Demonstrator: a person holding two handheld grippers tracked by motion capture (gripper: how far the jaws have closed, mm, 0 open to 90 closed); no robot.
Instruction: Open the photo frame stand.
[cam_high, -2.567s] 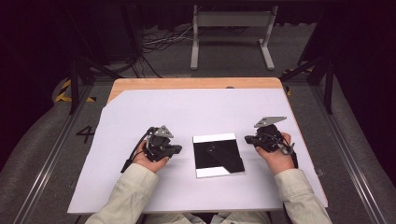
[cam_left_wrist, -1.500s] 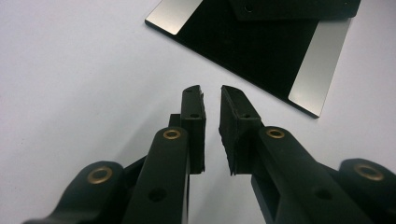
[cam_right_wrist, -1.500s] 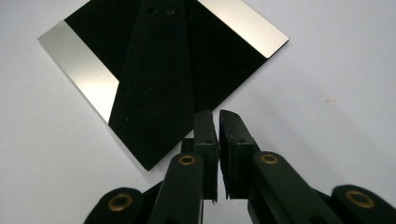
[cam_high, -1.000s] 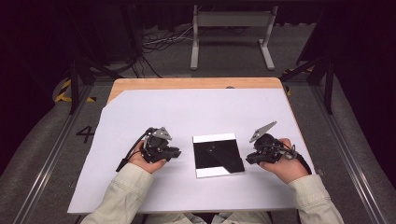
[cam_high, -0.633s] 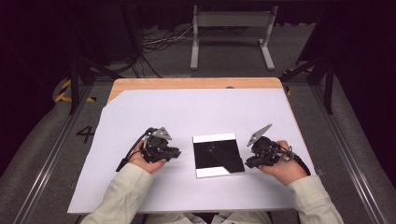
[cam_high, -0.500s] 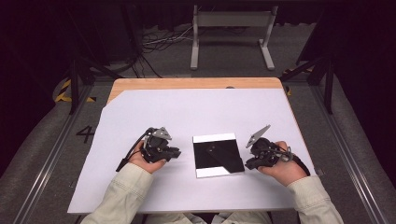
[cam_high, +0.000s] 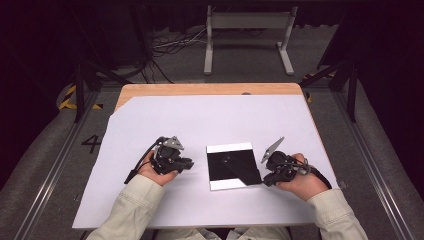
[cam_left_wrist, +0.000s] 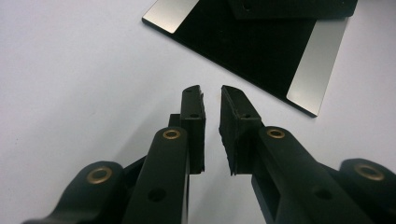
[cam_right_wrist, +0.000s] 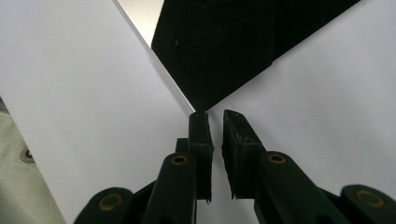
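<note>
A flat black square (cam_high: 232, 162) with pale strips along its far and near edges lies on the white sheet (cam_high: 210, 120) at mid table. My left gripper (cam_high: 190, 164) rests a short way left of it, pointing at it. In the left gripper view its jaws (cam_left_wrist: 211, 91) stand almost together with a thin slit and nothing between them, the square (cam_left_wrist: 261, 56) ahead. My right gripper (cam_high: 265, 177) sits at the square's near right corner. In the right gripper view its jaws (cam_right_wrist: 215, 115) are nearly closed, with the black corner (cam_right_wrist: 224, 46) just beyond the tips.
The sheet covers most of a wooden tabletop (cam_high: 200, 89) whose far edge is bare. A metal stand (cam_high: 247, 35) and cables (cam_high: 175, 45) are on the floor beyond. Dark rails run along both sides of the table.
My right gripper has come nearer and leftward, tilting, until its tips reach the square's near right corner. The left gripper and the square have stayed still.
</note>
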